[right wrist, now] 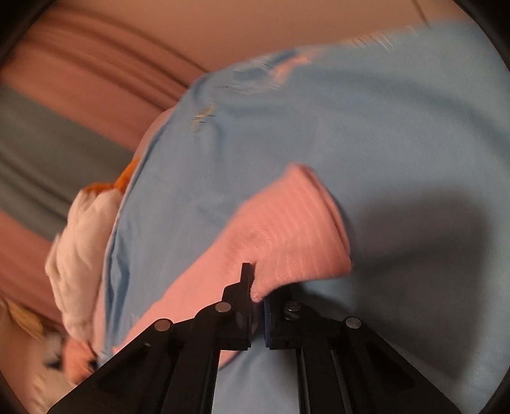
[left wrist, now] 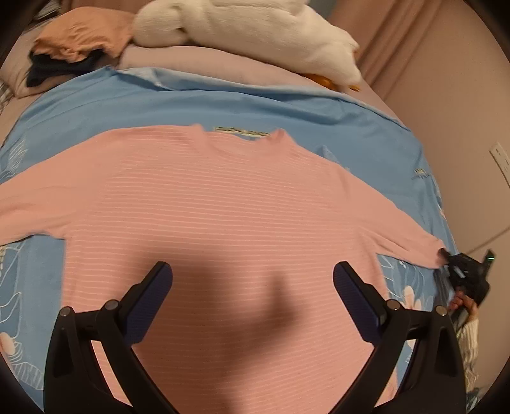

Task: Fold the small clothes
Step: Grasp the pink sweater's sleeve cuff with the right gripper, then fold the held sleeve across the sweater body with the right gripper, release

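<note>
The left gripper's fingers point(left wrist: 159, 286) stand spread wide apart above the lower body of the pink striped shirt point(left wrist: 223, 207), holding nothing, and their shadow falls on the cloth between them. The left gripper point(left wrist: 251, 277) hovers over the shirt's middle; whether the tips touch the fabric cannot be told. The right gripper's fingers point(right wrist: 246, 280) are pressed together on the end of the shirt's sleeve point(right wrist: 287, 229), which bunches up at the pinch.

In the left wrist view the shirt lies flat, front or back up I cannot tell, with its neckline at 12 o'clock and its sleeves stretched out toward 9 and 3 o'clock. The right gripper point(left wrist: 459, 270) meets the sleeve cuff at about 4 o'clock, with the person's hand point(left wrist: 463, 302) behind it.

The shirt rests on a blue sheet point(left wrist: 79, 111) printed with pale flowers and leaves, which shows around the shirt on all visible sides. Beyond the sheet at 12 o'clock lies a white plush toy point(left wrist: 255, 28) with an orange part beneath it, resting on a pale pink pillow point(left wrist: 197, 63). At 11 o'clock sits an orange cloth point(left wrist: 83, 35) over a dark garment point(left wrist: 51, 70). A pinkish curtain point(left wrist: 398, 41) hangs at 1 o'clock, and a wall socket point(left wrist: 500, 159) shows at 3 o'clock.
</note>
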`<action>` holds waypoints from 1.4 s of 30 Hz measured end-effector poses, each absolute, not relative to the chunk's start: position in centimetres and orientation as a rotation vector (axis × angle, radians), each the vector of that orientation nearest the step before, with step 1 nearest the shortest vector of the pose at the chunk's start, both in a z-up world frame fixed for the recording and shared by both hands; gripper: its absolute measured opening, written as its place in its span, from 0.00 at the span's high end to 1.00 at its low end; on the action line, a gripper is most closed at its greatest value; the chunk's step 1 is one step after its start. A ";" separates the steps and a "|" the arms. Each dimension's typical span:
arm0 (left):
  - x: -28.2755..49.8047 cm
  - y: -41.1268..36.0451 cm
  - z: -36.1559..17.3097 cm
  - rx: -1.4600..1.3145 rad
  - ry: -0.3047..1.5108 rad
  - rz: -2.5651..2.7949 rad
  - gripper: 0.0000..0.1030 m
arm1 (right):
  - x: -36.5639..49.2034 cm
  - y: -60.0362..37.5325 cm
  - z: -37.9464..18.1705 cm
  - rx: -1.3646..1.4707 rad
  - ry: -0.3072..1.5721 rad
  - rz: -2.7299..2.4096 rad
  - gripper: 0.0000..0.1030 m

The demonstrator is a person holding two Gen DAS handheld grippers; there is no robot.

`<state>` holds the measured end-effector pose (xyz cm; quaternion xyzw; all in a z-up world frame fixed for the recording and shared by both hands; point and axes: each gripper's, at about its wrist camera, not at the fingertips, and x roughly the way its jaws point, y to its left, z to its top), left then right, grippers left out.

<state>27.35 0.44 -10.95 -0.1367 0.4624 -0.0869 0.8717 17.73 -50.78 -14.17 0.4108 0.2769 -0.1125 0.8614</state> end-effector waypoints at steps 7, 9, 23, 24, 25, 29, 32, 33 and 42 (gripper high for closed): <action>25.6 5.8 -9.8 -0.371 0.927 -0.108 0.02 | 19.8 -38.0 -1.8 0.336 0.519 -0.020 0.94; 24.9 7.4 -9.5 -0.390 0.912 -0.093 0.02 | 20.7 -31.6 1.2 0.158 0.518 0.044 0.94; 20.1 20.1 -10.8 -0.485 0.892 0.081 0.02 | 23.6 2.5 -8.0 -0.675 0.603 0.249 0.94; 19.9 20.6 -11.2 -0.490 0.897 0.091 0.02 | 23.8 3.8 -9.4 -0.724 0.614 0.256 0.94; 19.7 21.2 -11.4 -0.496 0.900 0.099 0.02 | 23.6 5.0 -11.0 -0.788 0.624 0.250 0.94; 19.2 22.7 -12.0 -0.517 0.901 0.120 0.02 | 22.6 7.0 -13.3 -0.863 0.623 0.302 0.94; 18.9 23.7 -12.6 -0.540 0.904 0.136 0.01 | 22.0 7.8 -12.8 -0.834 0.594 0.339 0.94; 18.8 24.0 -12.7 -0.556 0.904 0.139 0.01 | 21.9 7.8 -12.4 -0.812 0.597 0.347 0.92; 17.6 28.0 -13.0 -0.684 0.849 0.170 0.01 | 19.3 2.6 -7.2 -0.376 0.648 0.620 0.39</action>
